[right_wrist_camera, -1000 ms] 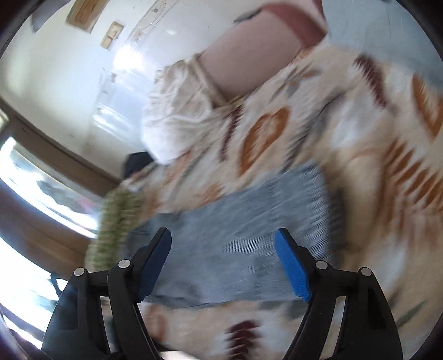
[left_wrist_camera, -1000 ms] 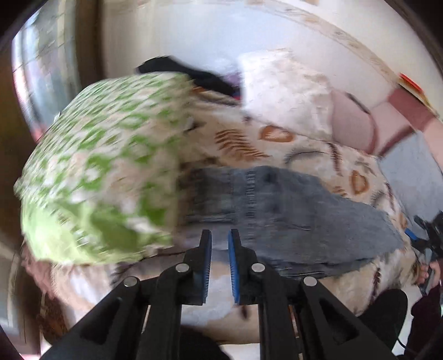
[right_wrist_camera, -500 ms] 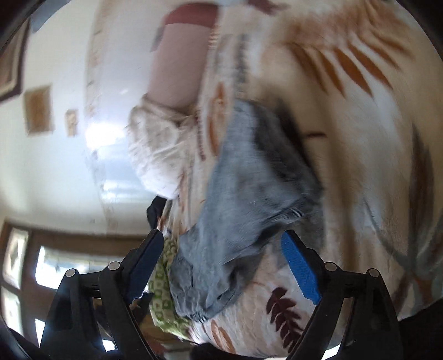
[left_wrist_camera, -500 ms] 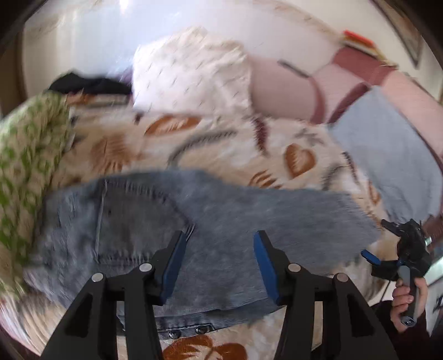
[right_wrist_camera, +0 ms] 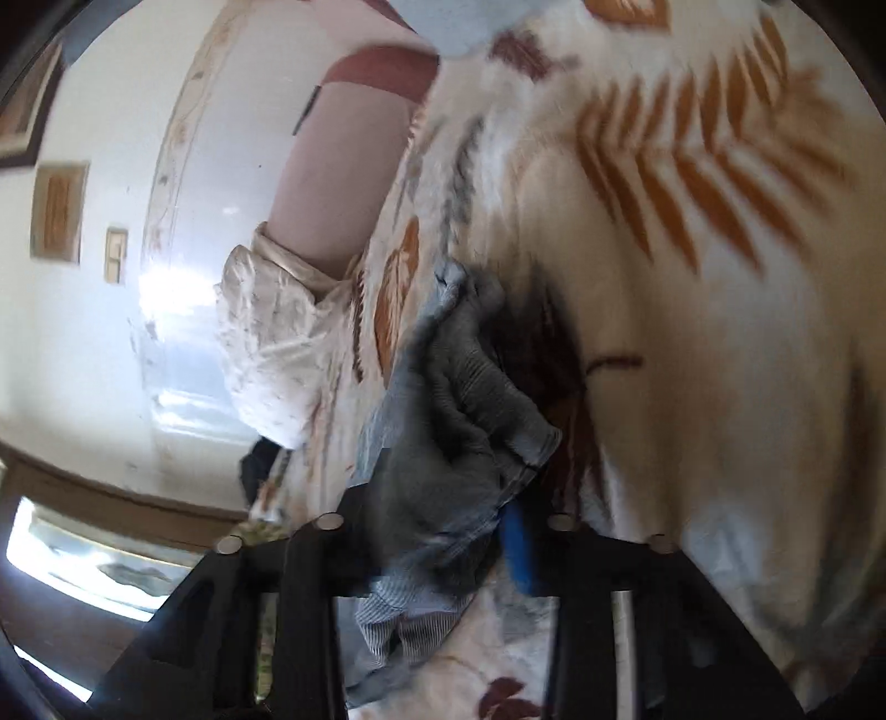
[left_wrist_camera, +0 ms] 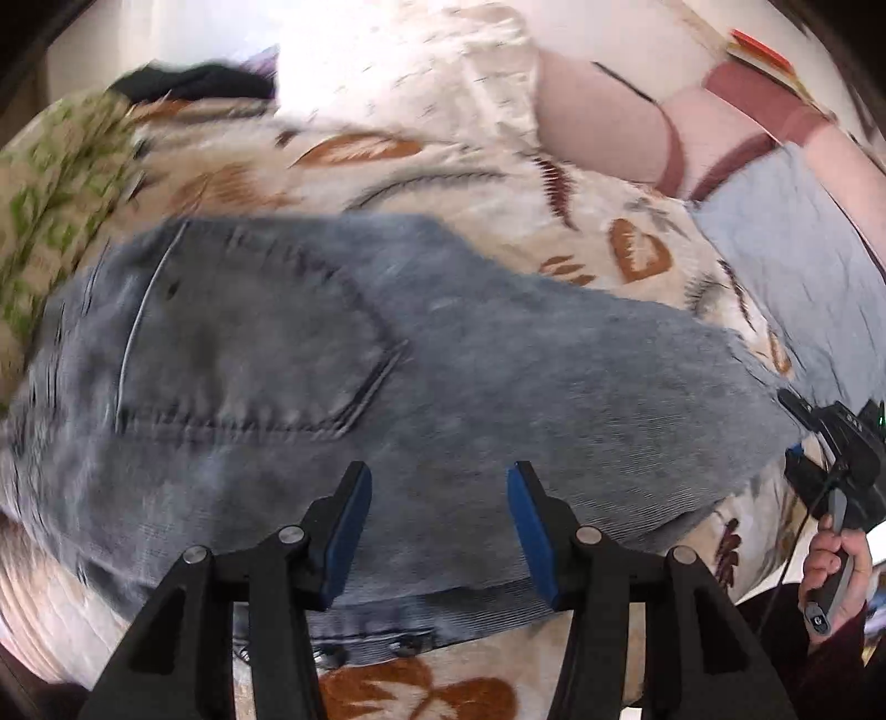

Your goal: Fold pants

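Leaf-print bedspread [left_wrist_camera: 470, 183] carries grey pants [left_wrist_camera: 387, 360]; left tongs [left_wrist_camera: 437, 531] gape, right tongs [right_wrist_camera: 443, 531] just clamped the hem.

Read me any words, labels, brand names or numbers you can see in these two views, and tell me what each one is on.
None can be read.
Jeans: no tag or brand patch shows.
Red item at the wall: too blurred to tell any print.
Wall frames: too blurred.
Right tongs: markings too small.

Faded grey-blue jeans [left_wrist_camera: 387, 399] lie on a cream bedspread [left_wrist_camera: 498, 183] printed with rust-brown leaves; beside the jeans, a green-and-white patterned pillow [left_wrist_camera: 50, 210].
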